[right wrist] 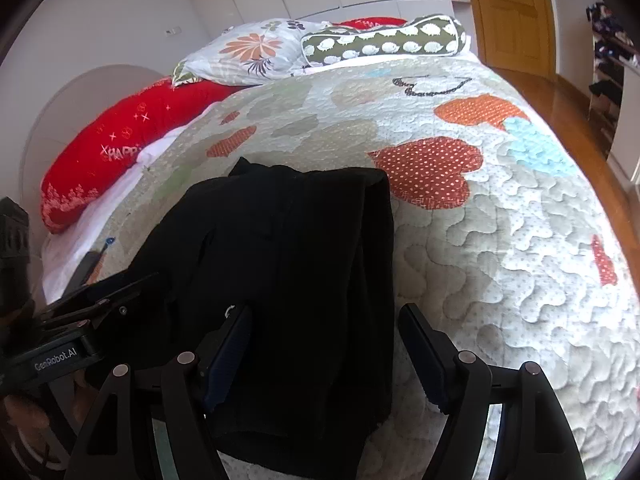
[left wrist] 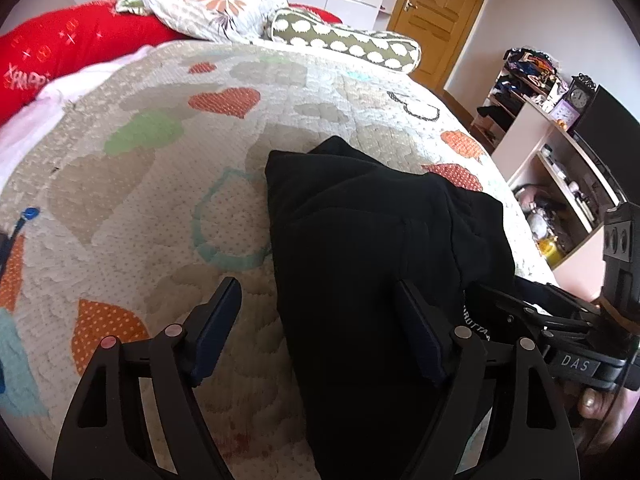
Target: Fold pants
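Black pants (left wrist: 360, 240) lie in a folded heap on the quilted bed cover (left wrist: 160, 184). My left gripper (left wrist: 318, 312) is open, its jaws wide apart over the heap's left edge, one finger on the quilt side and one over the fabric. My right gripper (right wrist: 324, 340) is open too, straddling the right edge of the pants (right wrist: 288, 248) near the quilt (right wrist: 500, 260). Each gripper shows at the edge of the other's view: the right gripper (left wrist: 516, 312) and the left gripper (right wrist: 108, 292). Neither holds cloth.
Pillows sit at the bed's head: a red one (left wrist: 60, 56), a floral one (left wrist: 208, 4) and a green bolster (left wrist: 344, 40). Shelves with clutter (left wrist: 560, 168) stand to the right. A wooden door (left wrist: 440, 12) is at the back. A blue-tipped object (left wrist: 30, 213) lies on the left.
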### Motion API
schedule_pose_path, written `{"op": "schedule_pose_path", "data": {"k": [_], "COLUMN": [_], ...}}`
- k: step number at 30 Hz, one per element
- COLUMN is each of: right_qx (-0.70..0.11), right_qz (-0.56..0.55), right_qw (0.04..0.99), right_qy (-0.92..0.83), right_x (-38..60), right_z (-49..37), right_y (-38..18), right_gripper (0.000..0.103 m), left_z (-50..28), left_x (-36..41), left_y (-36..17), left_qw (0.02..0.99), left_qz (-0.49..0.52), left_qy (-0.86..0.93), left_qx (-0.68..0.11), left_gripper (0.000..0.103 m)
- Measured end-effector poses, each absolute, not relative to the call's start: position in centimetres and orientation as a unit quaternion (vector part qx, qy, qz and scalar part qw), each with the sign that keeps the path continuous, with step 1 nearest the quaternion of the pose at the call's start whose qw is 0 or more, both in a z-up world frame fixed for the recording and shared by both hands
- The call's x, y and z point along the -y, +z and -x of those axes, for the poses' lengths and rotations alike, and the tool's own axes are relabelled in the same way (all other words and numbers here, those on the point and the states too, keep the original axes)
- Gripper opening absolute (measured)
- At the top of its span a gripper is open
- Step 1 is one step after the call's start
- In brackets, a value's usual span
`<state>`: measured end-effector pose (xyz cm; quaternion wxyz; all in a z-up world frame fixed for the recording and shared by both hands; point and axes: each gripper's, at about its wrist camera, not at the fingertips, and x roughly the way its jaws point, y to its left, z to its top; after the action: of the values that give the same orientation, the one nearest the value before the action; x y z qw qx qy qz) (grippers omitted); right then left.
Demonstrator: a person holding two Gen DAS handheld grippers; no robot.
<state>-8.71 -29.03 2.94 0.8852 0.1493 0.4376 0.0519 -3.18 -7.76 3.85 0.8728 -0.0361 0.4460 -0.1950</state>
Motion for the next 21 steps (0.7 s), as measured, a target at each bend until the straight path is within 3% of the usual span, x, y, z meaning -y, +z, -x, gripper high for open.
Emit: {"op": "schedule_pose_path", "data": {"k": [5, 11, 14, 16, 21], "right_qx": [-0.430, -0.415, -0.414, -0.406, -0.388], "right_qz": [-0.177, -0.205, -0.184, -0.191, -0.183], "right_qw": [0.883, 0.883, 0.888, 0.889, 0.897], "right_qy": [0.069, 0.082, 0.082, 0.091, 0.107], "right_x": [29.8, 30.0, 29.1, 29.1, 28.6], "right_z": [7.9, 7.0, 6.9, 7.2, 7.5], "right_y": [2.6, 2.3, 2.4, 2.6, 4.7], "right_gripper": [0.077, 0.077, 0.065, 0.049, 0.035], "left_z": [2.3, 1.4, 1.5, 1.8, 2.3], "left_x": [7.7, 8.2, 8.8, 9.0, 8.9], "left_y": [3.4, 2.8, 2.7, 3.0, 4.8], "left_qw": [0.866, 0.853, 0.848, 0.845, 0.853], "left_qz": [0.043, 0.057, 0.044, 0.045, 0.053], "left_qy": [-0.199, -0.216, -0.223, -0.238, -0.245], "left_qx": [-0.457, -0.472, -0.479, -0.476, -0.457], "left_gripper": [0.088, 0.090, 0.089, 0.073, 0.041]}}
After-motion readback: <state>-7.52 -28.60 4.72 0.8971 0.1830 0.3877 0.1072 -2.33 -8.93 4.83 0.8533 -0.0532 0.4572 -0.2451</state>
